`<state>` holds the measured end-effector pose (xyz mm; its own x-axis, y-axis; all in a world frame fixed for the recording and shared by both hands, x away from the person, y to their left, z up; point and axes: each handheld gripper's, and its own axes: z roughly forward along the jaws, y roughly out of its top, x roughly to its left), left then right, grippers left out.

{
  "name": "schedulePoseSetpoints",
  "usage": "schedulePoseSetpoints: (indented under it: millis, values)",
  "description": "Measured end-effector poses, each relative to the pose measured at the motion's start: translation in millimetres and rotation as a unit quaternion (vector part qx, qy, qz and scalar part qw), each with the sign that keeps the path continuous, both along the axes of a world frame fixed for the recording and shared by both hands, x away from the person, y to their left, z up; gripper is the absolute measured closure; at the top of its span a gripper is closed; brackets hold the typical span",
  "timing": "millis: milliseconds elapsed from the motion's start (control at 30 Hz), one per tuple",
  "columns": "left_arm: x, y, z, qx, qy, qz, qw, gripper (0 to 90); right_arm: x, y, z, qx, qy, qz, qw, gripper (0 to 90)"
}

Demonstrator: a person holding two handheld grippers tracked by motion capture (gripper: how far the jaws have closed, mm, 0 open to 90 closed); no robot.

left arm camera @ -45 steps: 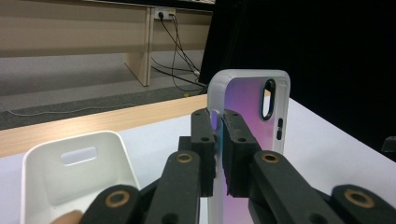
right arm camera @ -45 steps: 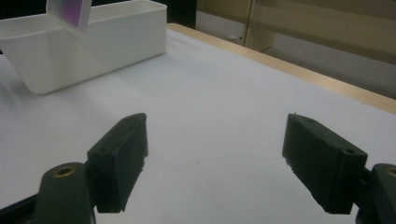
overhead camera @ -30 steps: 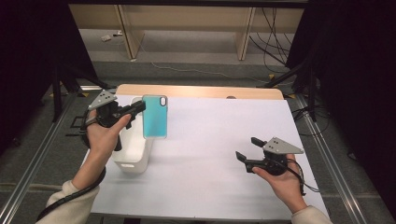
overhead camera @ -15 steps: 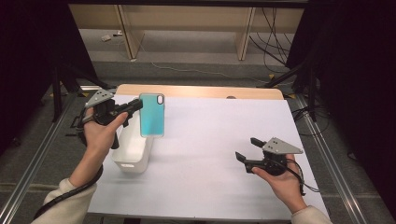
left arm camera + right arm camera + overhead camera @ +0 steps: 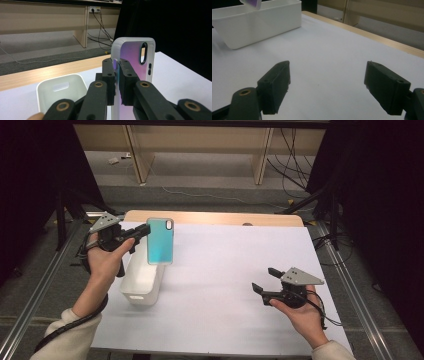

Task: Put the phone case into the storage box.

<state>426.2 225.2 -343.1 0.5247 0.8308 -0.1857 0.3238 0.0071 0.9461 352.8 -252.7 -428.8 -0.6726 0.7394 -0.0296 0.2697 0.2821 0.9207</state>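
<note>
A phone case, teal from above, hangs upright in the air over the white bin at the table's left. My left gripper is shut on its upper left edge. In the left gripper view the phone case looks purple with a clear rim and a camera cut-out, and both pads pinch its side. My right gripper rests low over the white sheet at the right, open, nothing between its jaws.
The white bin is empty inside as far as it shows. A white sheet covers the table, with a wooden strip along the far edge. Metal rails run along both sides. The bin lies far left of the right gripper.
The left hand has shifted the phone case slightly leftward, nearer over the bin. The right gripper has stayed in place.
</note>
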Motion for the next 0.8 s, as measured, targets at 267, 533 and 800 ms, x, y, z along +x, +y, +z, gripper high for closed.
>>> schedulePoseSetpoints:
  millis: [267,533,800]
  values:
    - [3.2,2.4,-0.2,0.001,0.001,0.002,1.0000,84.1,-0.1,-0.9,0.8,0.000,0.002,0.000,1.0000,22.2]
    - [8.5,7.6,-0.1,0.004,0.004,0.006,1.0000,84.1,0.2,-0.8,0.4,0.002,0.000,-0.003,1.0000,22.2]
    - [13.9,13.4,-2.1,0.007,0.006,0.008,0.9999,84.1,1.1,-0.2,-0.8,0.009,-0.004,0.000,0.9999,22.2]
